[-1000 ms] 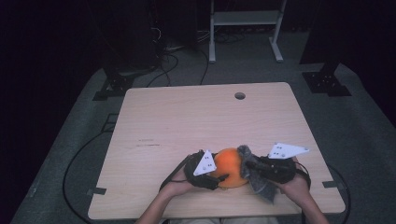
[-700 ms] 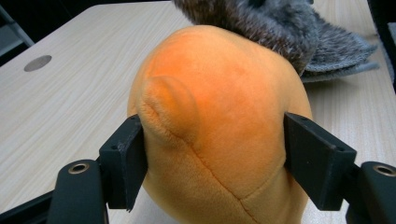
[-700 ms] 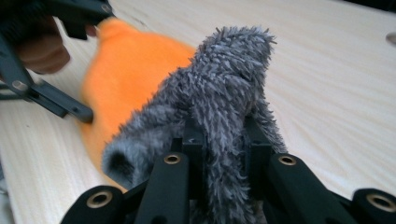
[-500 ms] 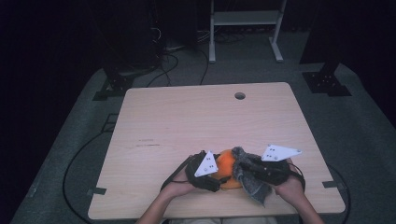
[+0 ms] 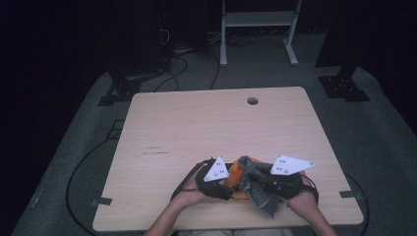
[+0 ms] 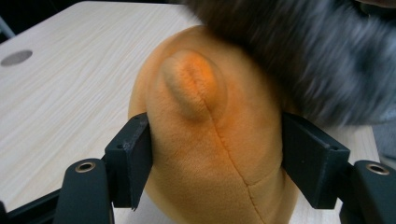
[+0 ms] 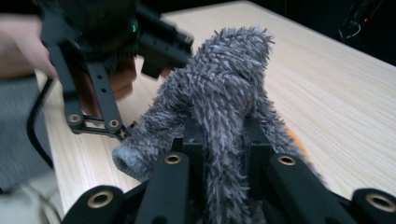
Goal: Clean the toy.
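An orange plush toy (image 6: 210,140) sits near the table's front edge; in the high view the plush toy (image 5: 235,170) peeks out between the two grippers. My left gripper (image 6: 215,158) is shut on its sides. A shaggy grey cloth (image 7: 224,102) is pinched in my right gripper (image 7: 223,144), which is shut on it. In the high view the grey cloth (image 5: 258,192) drapes over the toy and hangs toward the front edge, with the right gripper (image 5: 275,179) right of it and the left gripper (image 5: 216,177) to its left.
The light wooden table (image 5: 206,128) has a round cable hole (image 5: 252,101) near its far edge. Cables trail from both grippers off the front. A white metal rack (image 5: 258,29) and dark stands rise on the floor beyond.
The grey cloth has been pulled further over the orange toy, covering most of it from above. Both grippers have drawn a little closer together.
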A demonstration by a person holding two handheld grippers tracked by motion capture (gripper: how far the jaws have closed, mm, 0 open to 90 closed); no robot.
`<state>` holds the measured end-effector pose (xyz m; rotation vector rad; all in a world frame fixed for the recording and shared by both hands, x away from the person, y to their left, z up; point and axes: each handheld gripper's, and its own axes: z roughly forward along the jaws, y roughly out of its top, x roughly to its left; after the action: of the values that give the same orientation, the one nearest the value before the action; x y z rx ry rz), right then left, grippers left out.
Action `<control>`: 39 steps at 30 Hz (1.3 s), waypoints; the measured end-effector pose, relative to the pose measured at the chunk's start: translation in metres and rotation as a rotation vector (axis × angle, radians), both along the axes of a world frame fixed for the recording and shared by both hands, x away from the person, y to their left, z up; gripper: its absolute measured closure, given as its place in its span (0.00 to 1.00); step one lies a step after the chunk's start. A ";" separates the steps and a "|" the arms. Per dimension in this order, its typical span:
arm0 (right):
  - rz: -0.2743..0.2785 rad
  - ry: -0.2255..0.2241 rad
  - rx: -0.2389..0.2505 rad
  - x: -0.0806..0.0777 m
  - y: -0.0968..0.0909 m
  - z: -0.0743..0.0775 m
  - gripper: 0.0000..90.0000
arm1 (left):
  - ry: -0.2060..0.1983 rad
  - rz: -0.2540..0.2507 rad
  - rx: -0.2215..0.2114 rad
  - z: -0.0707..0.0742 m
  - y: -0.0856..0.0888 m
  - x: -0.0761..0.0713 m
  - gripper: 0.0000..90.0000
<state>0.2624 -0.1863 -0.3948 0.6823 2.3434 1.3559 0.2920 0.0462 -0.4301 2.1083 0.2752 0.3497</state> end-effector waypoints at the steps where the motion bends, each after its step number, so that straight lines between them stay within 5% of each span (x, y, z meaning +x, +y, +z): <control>1: -0.006 0.018 0.013 0.005 -0.003 -0.004 0.84 | 0.002 -0.005 -0.006 0.000 0.001 0.000 0.34; 5: -0.059 0.016 -0.012 0.011 -0.016 -0.006 0.84 | 0.022 -0.011 -0.021 0.000 0.004 0.003 0.31; 8: -0.104 0.032 -0.011 0.013 -0.026 -0.006 0.84 | 0.000 -0.011 -0.015 0.000 0.001 0.001 0.33; 10: -0.059 0.003 0.029 0.005 -0.018 0.005 0.84 | -0.053 -0.037 0.015 0.001 -0.004 -0.005 0.34; 13: -0.041 -0.017 0.013 0.003 -0.004 0.010 0.84 | -0.115 -0.060 0.064 0.003 -0.009 -0.012 0.34; 16: -0.043 -0.001 0.008 0.010 -0.008 0.004 0.84 | -0.104 -0.059 0.051 0.001 -0.007 -0.011 0.35; 19: -0.084 0.012 0.005 0.015 -0.020 -0.003 0.84 | -0.051 -0.063 0.011 0.000 -0.004 -0.006 0.33; 24: -0.131 0.037 0.013 0.018 -0.032 -0.006 0.84 | -0.070 -0.063 0.030 0.000 -0.006 -0.008 0.34; 27: -0.035 -0.014 0.050 0.004 -0.012 0.008 0.83 | -0.081 -0.086 0.047 0.001 -0.010 -0.012 0.34; 30: -0.021 -0.044 -0.006 0.001 -0.001 0.008 0.83 | -0.089 -0.084 0.070 0.002 -0.010 -0.014 0.34; 39: -0.153 0.046 0.000 0.019 -0.040 -0.015 0.83 | -0.019 -0.058 0.030 -0.002 0.002 -0.002 0.35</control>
<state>0.2813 -0.2266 -0.4102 0.8826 2.2741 1.2857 0.2899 0.0478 -0.4325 2.1367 0.1980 0.3410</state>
